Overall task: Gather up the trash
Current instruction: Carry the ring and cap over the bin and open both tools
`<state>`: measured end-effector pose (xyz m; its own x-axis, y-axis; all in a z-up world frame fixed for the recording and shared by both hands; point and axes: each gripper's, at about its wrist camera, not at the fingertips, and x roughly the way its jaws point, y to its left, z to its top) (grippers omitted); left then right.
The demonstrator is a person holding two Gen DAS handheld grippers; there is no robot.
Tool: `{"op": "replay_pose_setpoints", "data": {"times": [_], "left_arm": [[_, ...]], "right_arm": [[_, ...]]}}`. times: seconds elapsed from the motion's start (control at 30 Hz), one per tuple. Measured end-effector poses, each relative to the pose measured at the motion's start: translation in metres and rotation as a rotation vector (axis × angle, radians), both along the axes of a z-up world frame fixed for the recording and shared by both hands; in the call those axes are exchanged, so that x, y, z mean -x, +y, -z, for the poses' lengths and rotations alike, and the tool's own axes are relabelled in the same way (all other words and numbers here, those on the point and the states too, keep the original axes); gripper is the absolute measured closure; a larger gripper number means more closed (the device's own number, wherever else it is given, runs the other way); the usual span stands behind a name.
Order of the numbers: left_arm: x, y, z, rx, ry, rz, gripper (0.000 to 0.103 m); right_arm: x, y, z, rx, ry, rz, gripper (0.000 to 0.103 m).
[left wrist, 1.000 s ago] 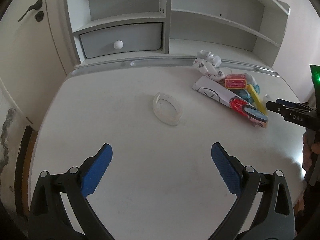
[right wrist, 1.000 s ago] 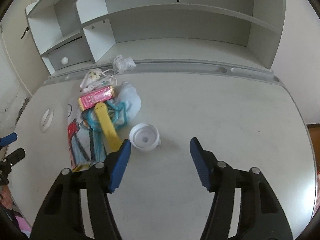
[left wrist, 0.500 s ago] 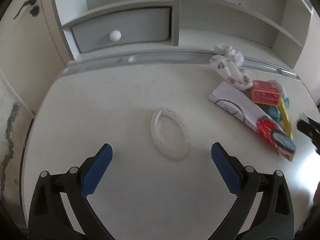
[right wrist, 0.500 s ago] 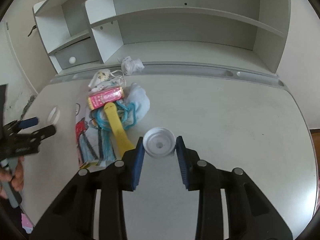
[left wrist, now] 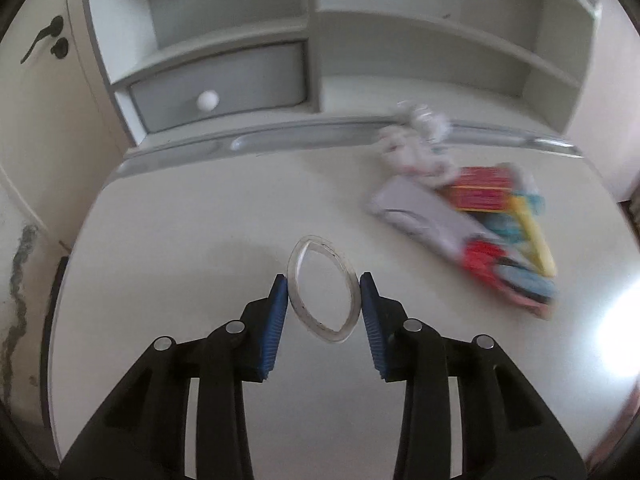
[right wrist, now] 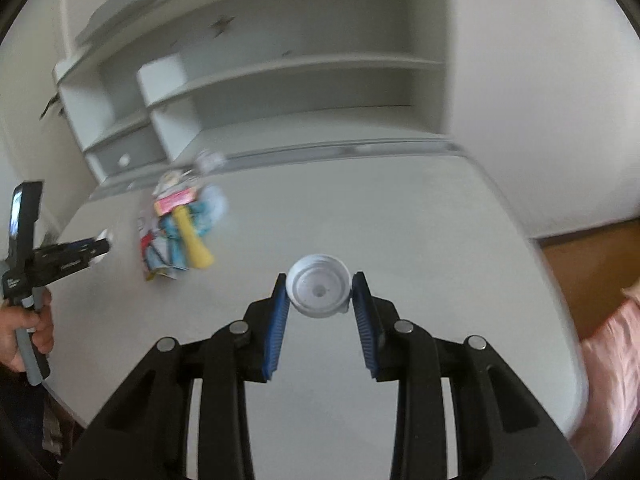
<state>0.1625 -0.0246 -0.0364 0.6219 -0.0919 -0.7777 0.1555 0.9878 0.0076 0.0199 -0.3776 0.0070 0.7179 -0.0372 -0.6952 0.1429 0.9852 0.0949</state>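
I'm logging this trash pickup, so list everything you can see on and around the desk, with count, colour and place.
Plastic ring: one, clear, squeezed oval between the closing left pads.
Cap: one, white, clamped in the right gripper.
Litter pile: one heap, red, yellow, blue and white wrappers, far right of the desk.
Desk: one, white.
Drawer: one, grey with white knob, in the hutch behind.
Door handle: one, black, far left.
Left gripper: black, blue pads.
Right gripper: black, blue pads.
Hand: one, on the left gripper's handle.
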Motion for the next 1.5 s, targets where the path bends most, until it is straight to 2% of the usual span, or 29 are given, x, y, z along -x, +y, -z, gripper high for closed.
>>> {"op": "replay_pose_setpoints", "data": {"times": [0.07, 0.2, 0.33, 0.4, 0.57, 0.67, 0.73, 0.9, 1.03, 1.37, 1.43, 1.47, 1.5], "left_arm": [[0.018, -0.017, -0.015, 0.021, -0.017, 0.04, 0.067], [0.069, -0.087, -0.045, 0.021, -0.082, 0.187, 0.067], [0.125, -0.178, -0.047, 0.057, -0.083, 0.37, 0.067], [0.158, -0.232, -0.041, 0.1, -0.07, 0.482, 0.067], [0.229, -0.342, -0.017, 0.122, -0.059, 0.694, 0.067], [0.266, -0.402, 0.011, 0.122, -0.013, 0.794, 0.067], [0.288, -0.441, 0.038, 0.094, 0.032, 0.858, 0.067], [0.305, -0.498, 0.093, 0.056, 0.15, 0.921, 0.067], [0.304, -0.523, 0.126, 0.002, 0.18, 0.95, 0.067], [0.291, -0.558, 0.158, -0.015, 0.209, 0.954, 0.065], [0.29, -0.561, 0.162, -0.016, 0.22, 0.953, 0.049], [0.289, -0.56, 0.161, -0.019, 0.214, 0.948, 0.034], [0.29, -0.56, 0.16, -0.012, 0.202, 0.945, 0.031]], "right_arm": [[0.031, -0.029, -0.001, -0.013, -0.007, 0.07, 0.071], [0.09, -0.087, 0.01, -0.042, 0.018, 0.213, 0.071], [0.153, -0.146, 0.029, -0.07, 0.054, 0.348, 0.071], [0.183, -0.176, 0.037, -0.081, 0.076, 0.411, 0.071], [0.242, -0.235, 0.074, -0.113, 0.157, 0.495, 0.071], [0.269, -0.267, 0.105, -0.166, 0.219, 0.526, 0.071], [0.282, -0.282, 0.125, -0.192, 0.25, 0.541, 0.071], [0.294, -0.306, 0.168, -0.253, 0.294, 0.561, 0.071], [0.293, -0.319, 0.186, -0.273, 0.312, 0.569, 0.071], [0.28, -0.335, 0.194, -0.282, 0.318, 0.562, 0.071], [0.28, -0.337, 0.195, -0.28, 0.318, 0.566, 0.07], [0.281, -0.338, 0.196, -0.282, 0.323, 0.576, 0.06], [0.282, -0.338, 0.196, -0.284, 0.319, 0.582, 0.052]]}}
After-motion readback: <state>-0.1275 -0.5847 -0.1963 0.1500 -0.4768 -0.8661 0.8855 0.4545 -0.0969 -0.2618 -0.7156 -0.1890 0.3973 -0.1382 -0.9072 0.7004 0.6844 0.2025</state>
